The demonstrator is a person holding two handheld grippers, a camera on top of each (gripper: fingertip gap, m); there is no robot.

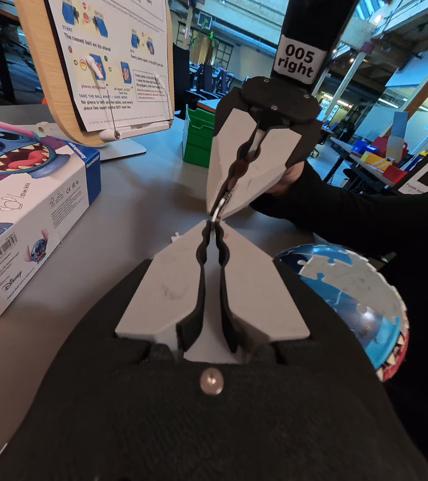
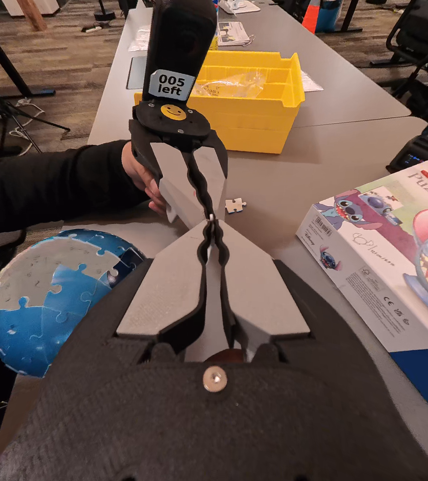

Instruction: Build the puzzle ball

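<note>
My right gripper point(image 2: 211, 224) is shut on a white puzzle piece point(image 2: 211, 221), held edge-on above the grey table. The piece also shows between that gripper's fingers in the left wrist view point(image 1: 220, 205). My left gripper point(image 1: 211, 226) is shut and points tip to tip at the right gripper point(image 1: 216, 216). Its tips touch the end of the piece; whether they pinch it is not clear. The partly built blue puzzle ball point(image 2: 51, 286) lies open side up beside both grippers, and also shows in the left wrist view point(image 1: 351, 299). A loose white piece point(image 2: 235, 205) lies on the table beyond the tips.
The puzzle's box point(image 2: 377, 260) lies to one side point(image 1: 38, 208). A yellow bin point(image 2: 246, 112) holding a clear bag stands behind the left gripper point(image 2: 209, 211). An instruction sheet on a wooden stand point(image 1: 108, 65) and a green bin point(image 1: 197, 140) stand at the table's far side.
</note>
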